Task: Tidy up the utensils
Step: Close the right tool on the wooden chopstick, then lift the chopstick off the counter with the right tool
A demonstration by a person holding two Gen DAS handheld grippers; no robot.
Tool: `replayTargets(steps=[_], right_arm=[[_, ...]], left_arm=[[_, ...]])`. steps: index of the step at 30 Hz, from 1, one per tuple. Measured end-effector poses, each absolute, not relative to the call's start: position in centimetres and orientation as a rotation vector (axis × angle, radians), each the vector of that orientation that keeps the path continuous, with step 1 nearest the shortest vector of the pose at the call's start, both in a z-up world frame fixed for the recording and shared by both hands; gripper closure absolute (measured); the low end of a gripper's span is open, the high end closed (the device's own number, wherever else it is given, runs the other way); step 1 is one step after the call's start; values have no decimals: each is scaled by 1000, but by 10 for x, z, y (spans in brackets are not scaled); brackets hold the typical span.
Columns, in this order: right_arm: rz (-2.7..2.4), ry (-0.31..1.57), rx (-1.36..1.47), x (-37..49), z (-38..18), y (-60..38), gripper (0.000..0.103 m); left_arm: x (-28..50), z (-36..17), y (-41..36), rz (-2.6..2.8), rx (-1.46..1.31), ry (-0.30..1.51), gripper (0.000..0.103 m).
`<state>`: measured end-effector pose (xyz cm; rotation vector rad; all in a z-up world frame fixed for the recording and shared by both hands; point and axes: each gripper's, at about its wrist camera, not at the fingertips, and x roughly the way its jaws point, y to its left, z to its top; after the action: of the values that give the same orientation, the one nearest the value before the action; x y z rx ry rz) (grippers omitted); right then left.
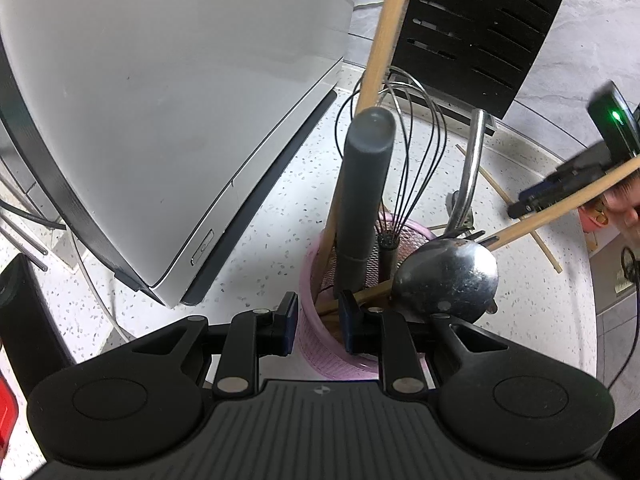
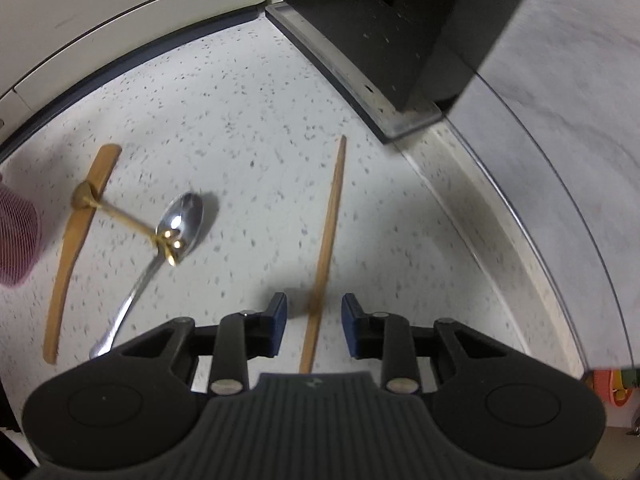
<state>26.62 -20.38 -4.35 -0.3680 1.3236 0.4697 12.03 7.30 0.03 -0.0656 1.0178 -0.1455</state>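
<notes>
A pink mesh holder (image 1: 320,344) stands on the speckled counter and holds a grey-handled tool (image 1: 362,188), a wire whisk (image 1: 416,152), a wooden handle (image 1: 380,36) and a steel ladle (image 1: 448,276). My left gripper (image 1: 318,320) is open, its jaws either side of the holder's near rim. My right gripper (image 2: 314,322) is open over a wooden chopstick (image 2: 330,224) that lies between its jaws. To its left lie a steel spoon (image 2: 180,220), a small gold spoon (image 2: 120,216) and a flat wooden stick (image 2: 76,240). The holder's edge shows in the right wrist view (image 2: 16,236). The right gripper (image 1: 560,188) shows in the left wrist view.
A white appliance (image 1: 160,100) stands left of the holder. A black knife block (image 1: 480,28) on a steel base (image 2: 360,80) stands at the back by the grey wall. A chopstick (image 1: 516,208) lies right of the holder. A long wooden stick (image 1: 560,204) crosses the view by the right hand.
</notes>
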Motion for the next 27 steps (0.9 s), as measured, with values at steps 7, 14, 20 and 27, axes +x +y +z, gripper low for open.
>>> replayTargets(steps=[7,14,20,27], right_arm=[[511,1390,-359,290,-47,-194,75],[529,1429,-355,301,-52,-191,77],[520,1429,-373,306,-53,-195,91],[521,1423,-389,296,-50,-202,101]], left_arm=[[120,1,72,-158,-60,1014,78],[120,2,72,-157,-60,1014,78],[119,3,70,-155,-59,1015,78],[119,3,70,-155,-62,1016,78]])
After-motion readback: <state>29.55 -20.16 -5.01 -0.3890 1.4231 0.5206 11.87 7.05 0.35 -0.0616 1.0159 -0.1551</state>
